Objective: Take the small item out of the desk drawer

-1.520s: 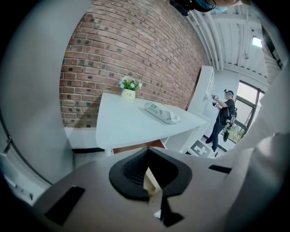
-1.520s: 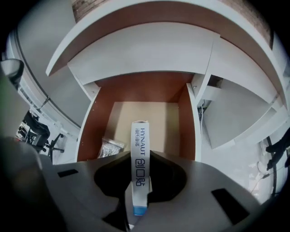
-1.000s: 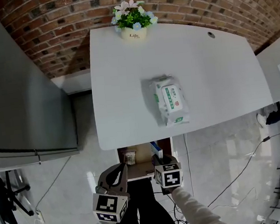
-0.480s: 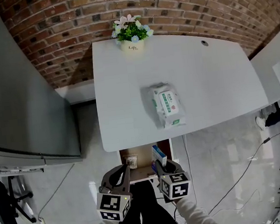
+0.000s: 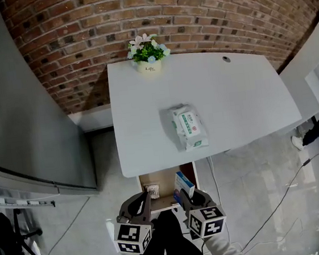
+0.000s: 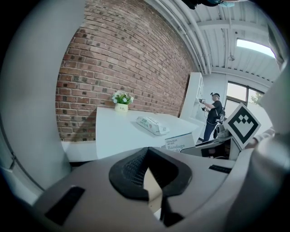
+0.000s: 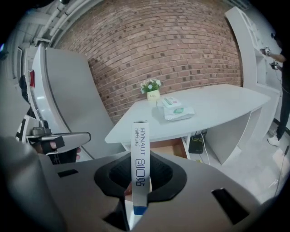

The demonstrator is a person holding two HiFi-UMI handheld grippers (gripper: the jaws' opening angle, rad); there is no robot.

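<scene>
The wooden desk drawer (image 5: pixel 159 180) stands pulled out under the front edge of the white desk (image 5: pixel 230 99). My right gripper (image 5: pixel 188 196) is shut on a slim blue-and-white bandage box (image 5: pixel 182 182) and holds it upright above the drawer's right part. In the right gripper view the box (image 7: pixel 140 163) stands on end between the jaws of the right gripper (image 7: pixel 138 183), with the open drawer (image 7: pixel 170 147) beyond it. My left gripper (image 5: pixel 138 201) hovers by the drawer's left front, its pads together and nothing in them. A small pale item (image 5: pixel 151 188) lies in the drawer's left part.
On the desk lie a pack of wet wipes (image 5: pixel 187 127) and, at the back, a small flower pot (image 5: pixel 147 54). A tall grey cabinet (image 5: pixel 20 111) stands to the left, a brick wall behind. Cables trail on the tiled floor at the right. A person (image 6: pixel 212 113) stands far off.
My right gripper has risen with the bandage box, lifting it up out of the drawer. The left gripper has risen a little too.
</scene>
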